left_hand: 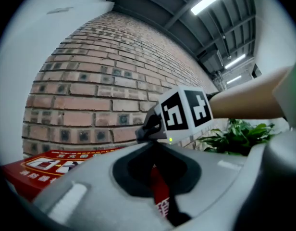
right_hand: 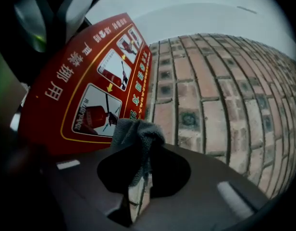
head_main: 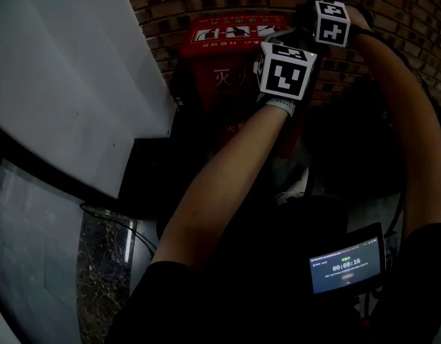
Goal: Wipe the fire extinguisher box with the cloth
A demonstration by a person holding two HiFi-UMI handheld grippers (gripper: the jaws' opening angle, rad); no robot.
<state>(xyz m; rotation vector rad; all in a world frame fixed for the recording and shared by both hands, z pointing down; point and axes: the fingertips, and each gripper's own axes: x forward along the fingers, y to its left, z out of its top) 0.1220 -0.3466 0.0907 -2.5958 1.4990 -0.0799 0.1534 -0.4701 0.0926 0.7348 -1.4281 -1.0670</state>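
The red fire extinguisher box (head_main: 228, 38) stands against a brick wall (right_hand: 210, 95), its inside hidden. The left gripper (left_hand: 160, 179), jaws drawn together on nothing, hangs with the box just below its jaws. The right gripper (right_hand: 138, 182) pinches a grey cloth (right_hand: 138, 131). The box's labelled top lies just left of those jaws, likely the face to be wiped next.
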